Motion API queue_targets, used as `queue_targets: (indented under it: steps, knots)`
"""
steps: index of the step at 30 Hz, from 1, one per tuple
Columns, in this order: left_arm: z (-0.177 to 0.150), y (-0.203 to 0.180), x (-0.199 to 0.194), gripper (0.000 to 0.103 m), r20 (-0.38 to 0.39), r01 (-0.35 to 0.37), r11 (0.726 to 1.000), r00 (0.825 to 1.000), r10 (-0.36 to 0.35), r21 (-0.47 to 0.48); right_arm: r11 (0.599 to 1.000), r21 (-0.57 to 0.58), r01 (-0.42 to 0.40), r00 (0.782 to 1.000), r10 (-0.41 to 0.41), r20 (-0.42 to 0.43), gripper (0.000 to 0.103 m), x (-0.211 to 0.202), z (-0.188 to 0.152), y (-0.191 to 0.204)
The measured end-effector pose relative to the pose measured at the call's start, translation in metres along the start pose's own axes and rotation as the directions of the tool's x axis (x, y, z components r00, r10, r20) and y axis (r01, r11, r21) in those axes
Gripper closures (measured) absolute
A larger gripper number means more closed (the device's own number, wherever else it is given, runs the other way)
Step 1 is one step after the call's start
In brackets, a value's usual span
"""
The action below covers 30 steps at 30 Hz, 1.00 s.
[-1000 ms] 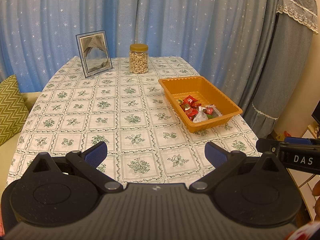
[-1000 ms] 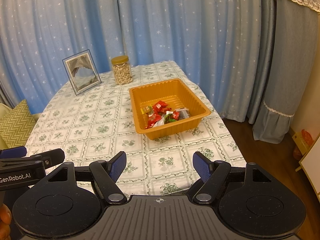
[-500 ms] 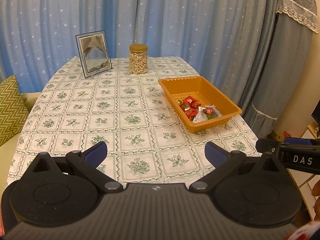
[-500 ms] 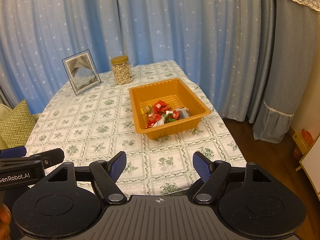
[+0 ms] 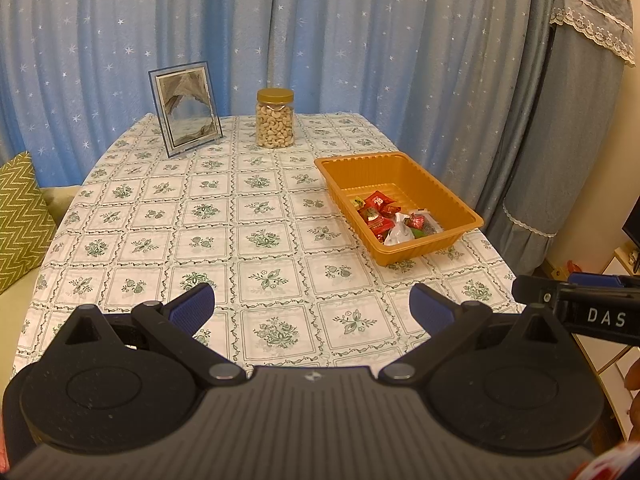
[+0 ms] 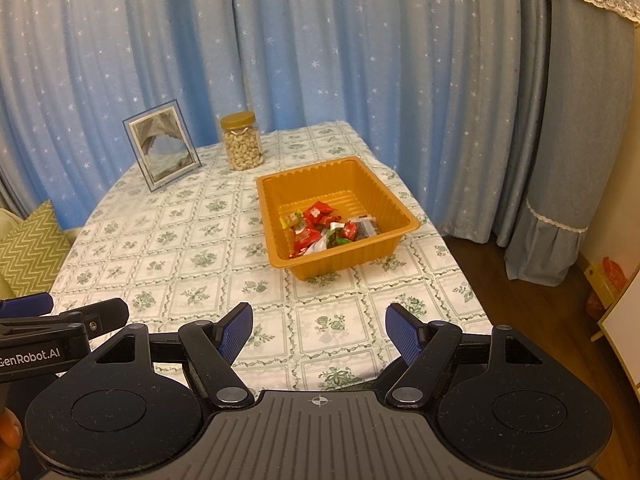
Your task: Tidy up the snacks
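An orange plastic tray (image 5: 452,200) (image 6: 404,214) sits on the right side of the table and holds several wrapped snacks (image 5: 390,218) (image 6: 324,228), mostly red, in its near end. A jar of cashews (image 5: 275,118) (image 6: 242,141) with a gold lid stands at the far middle. My left gripper (image 5: 312,306) is open and empty above the table's near edge. My right gripper (image 6: 319,330) is open and empty, near the front edge, short of the tray. Each gripper shows at the side of the other's view.
A framed picture (image 5: 185,107) (image 6: 162,143) leans at the far left of the table (image 5: 200,216). Blue star curtains hang behind. A green zigzag cushion (image 5: 22,216) lies left of the table. A covered tall object (image 5: 568,128) stands at the right.
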<state>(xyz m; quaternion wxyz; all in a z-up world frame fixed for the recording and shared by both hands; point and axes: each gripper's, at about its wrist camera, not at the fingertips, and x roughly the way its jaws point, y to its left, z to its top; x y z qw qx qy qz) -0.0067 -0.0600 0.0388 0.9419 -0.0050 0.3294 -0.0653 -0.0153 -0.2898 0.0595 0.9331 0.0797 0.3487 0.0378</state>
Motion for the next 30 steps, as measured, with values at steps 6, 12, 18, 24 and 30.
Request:
queue_targets:
  steps: [6, 12, 18, 24, 30]
  knots:
    - [0.0002, -0.0008, 0.0004, 0.0, -0.001, 0.0, 1.0, 1.0, 0.0, 0.0, 1.0, 0.002, 0.0, 1.0, 0.0, -0.002, 0.03, -0.0002, 0.0007, 0.0]
    - [0.0001, -0.0007, 0.0003, 0.0, -0.001, 0.0, 1.0, 1.0, 0.0, -0.001, 1.0, 0.002, 0.0, 1.0, 0.0, -0.002, 0.03, -0.0001, 0.0005, -0.0005]
    - [0.0005, -0.0009, 0.0007, 0.0, -0.001, 0.001, 1.0, 1.0, -0.001, -0.001, 1.0, 0.002, 0.0, 1.0, 0.0, -0.002, 0.03, -0.0001, 0.0005, -0.0004]
    - [-0.0001, 0.0002, 0.0021, 0.0, -0.003, 0.005, 1.0, 1.0, -0.005, -0.005, 1.0, 0.003, 0.0, 1.0, 0.0, -0.002, 0.03, -0.0002, 0.0005, -0.0001]
    - [-0.0022, 0.0066, -0.0021, 0.0, 0.029, 0.024, 0.999, 0.999, -0.023, -0.027, 1.0, 0.003, -0.003, 1.0, 0.003, -0.003, 0.03, 0.0002, 0.0005, 0.0005]
